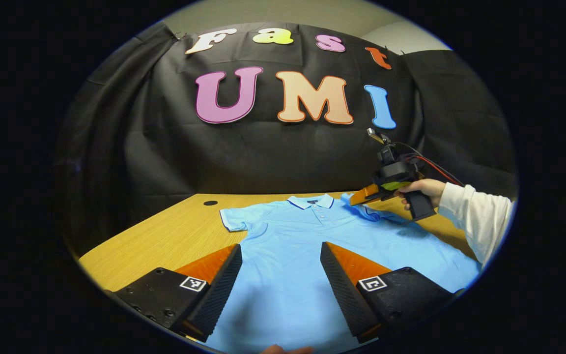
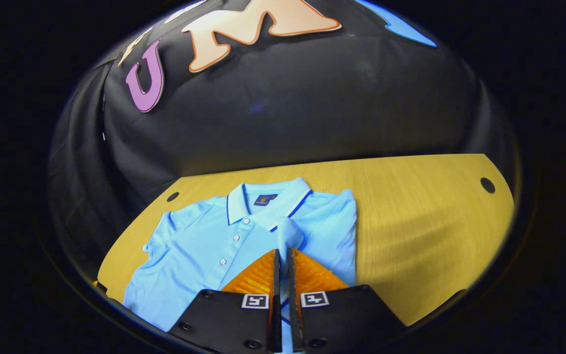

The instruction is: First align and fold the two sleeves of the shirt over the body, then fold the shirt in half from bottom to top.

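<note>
A light blue polo shirt (image 1: 288,280) lies face up on the wooden table (image 1: 165,236), collar toward the booth wall. My left gripper (image 1: 280,248) hovers open over the lower body of the shirt, nothing between its fingers. Farther off on the right, a hand in a white sleeve holds the right gripper (image 1: 356,199) at the shirt's far sleeve. In the right gripper view, my right gripper (image 2: 283,251) is shut on that sleeve (image 2: 289,236), which is drawn in over the shirt (image 2: 204,246) body beside the collar. The other sleeve (image 1: 231,219) lies spread flat.
Bare table (image 2: 420,211) stretches to the right of the shirt in the right gripper view, with a round hole (image 2: 487,185) near its far corner and another hole (image 1: 210,202) beyond the spread sleeve. The black booth wall stands right behind the table.
</note>
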Tool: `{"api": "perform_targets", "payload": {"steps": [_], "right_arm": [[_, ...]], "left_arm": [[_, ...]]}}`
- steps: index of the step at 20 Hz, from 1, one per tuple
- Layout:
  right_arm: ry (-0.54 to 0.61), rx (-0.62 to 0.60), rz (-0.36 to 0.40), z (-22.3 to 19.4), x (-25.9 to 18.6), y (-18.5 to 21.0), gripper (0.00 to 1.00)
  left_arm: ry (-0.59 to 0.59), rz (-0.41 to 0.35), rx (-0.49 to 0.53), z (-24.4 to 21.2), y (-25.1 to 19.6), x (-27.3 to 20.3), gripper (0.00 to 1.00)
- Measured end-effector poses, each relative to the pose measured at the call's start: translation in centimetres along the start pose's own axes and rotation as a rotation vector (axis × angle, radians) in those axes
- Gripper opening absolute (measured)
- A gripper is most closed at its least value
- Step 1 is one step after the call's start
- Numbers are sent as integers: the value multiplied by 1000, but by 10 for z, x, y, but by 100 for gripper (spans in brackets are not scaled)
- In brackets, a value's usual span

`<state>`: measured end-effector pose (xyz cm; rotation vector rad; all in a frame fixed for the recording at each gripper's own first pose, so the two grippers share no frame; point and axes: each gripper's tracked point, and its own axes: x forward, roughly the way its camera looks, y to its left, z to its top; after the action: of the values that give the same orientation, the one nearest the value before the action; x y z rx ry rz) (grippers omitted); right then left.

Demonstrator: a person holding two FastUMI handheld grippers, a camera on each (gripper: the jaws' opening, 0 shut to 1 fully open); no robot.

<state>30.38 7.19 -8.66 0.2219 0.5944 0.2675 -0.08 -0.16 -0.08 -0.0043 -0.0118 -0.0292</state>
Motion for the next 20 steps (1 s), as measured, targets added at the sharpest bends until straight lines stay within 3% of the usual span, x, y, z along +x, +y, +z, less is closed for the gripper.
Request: {"api": "perform_targets", "payload": {"steps": [2,4,5,6,10,16,20], "right_arm": [[6,4,49,-3,-1,15,26],[12,-2,76,-6,-4,24,75],[9,-16,80,-4,-8,27,94],[0,-30,79,-3,-10,29,98],[-68,-39,120,7,-45,52,98],[-184,-69,137,-9,-135,55,98],[-264,-25,137,-39,-204,42,98]], "left_arm": [[-1,0,0,1,0,0,96],[0,1,0,0,0,1,96],[-1,1,-1,1,0,1,96],[0,1,-1,0,0,1,96],[2,6,-4,0,2,1,96],[26,18,-14,-4,5,4,96],[71,-48,-80,-5,-4,6,95]]}}
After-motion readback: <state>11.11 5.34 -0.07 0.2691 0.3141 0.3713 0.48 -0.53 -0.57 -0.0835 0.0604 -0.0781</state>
